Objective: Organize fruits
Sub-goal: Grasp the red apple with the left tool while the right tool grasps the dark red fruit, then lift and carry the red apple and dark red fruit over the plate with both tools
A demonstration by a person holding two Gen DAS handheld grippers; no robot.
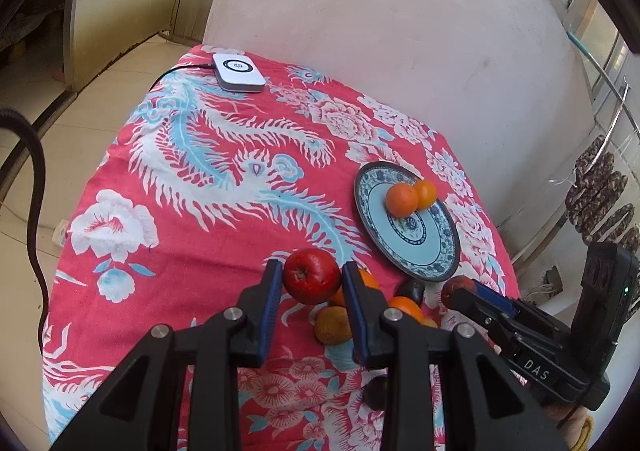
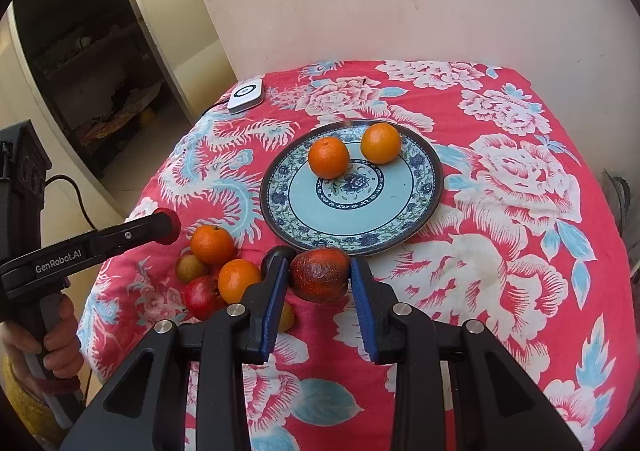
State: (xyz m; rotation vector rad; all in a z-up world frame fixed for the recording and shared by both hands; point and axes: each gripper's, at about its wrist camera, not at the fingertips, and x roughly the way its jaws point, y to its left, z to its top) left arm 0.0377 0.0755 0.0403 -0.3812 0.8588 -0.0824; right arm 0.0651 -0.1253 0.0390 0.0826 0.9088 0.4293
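- The right tongs (image 2: 320, 283) are closed on a dark red, bruised apple (image 2: 320, 275).
- Just beyond it sits a blue patterned plate (image 2: 420, 211) holding two oranges (image 2: 329, 157).
- To the left, more fruit (image 2: 212, 244) is heaped on the red flowered cloth (image 2: 520, 251).
- The left tongs (image 2: 170, 227), held by a hand (image 2: 56, 351), reach in from the left.

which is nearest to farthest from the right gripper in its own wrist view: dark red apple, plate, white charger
1. dark red apple, between the right gripper fingers
2. plate, just beyond it
3. white charger, far left corner of the table
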